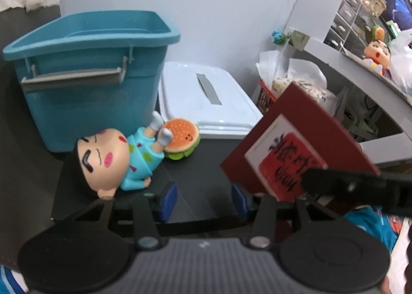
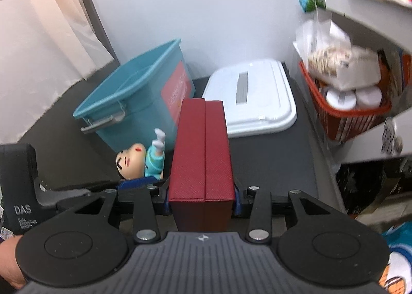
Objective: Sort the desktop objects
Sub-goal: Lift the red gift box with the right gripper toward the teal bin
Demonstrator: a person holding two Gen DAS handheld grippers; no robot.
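My right gripper [image 2: 202,198] is shut on a dark red box [image 2: 203,155] and holds it above the black desk; the box shows tilted in the left wrist view [image 1: 288,150], with a white and red label. My left gripper [image 1: 204,200] is open and empty, low over the desk. A boy figurine in blue pyjamas [image 1: 116,157] lies on its back just ahead and left of it, also in the right wrist view [image 2: 141,159]. A burger toy [image 1: 181,139] lies at its feet. An open teal bin [image 1: 87,75] stands behind, also in the right wrist view [image 2: 134,93].
A white lid [image 1: 206,101] lies flat to the right of the bin, against the wall. A red basket [image 2: 342,106] with packets stands at the right under a grey shelf [image 1: 360,75]. A drawer unit and another figurine [image 1: 377,54] sit on that shelf.
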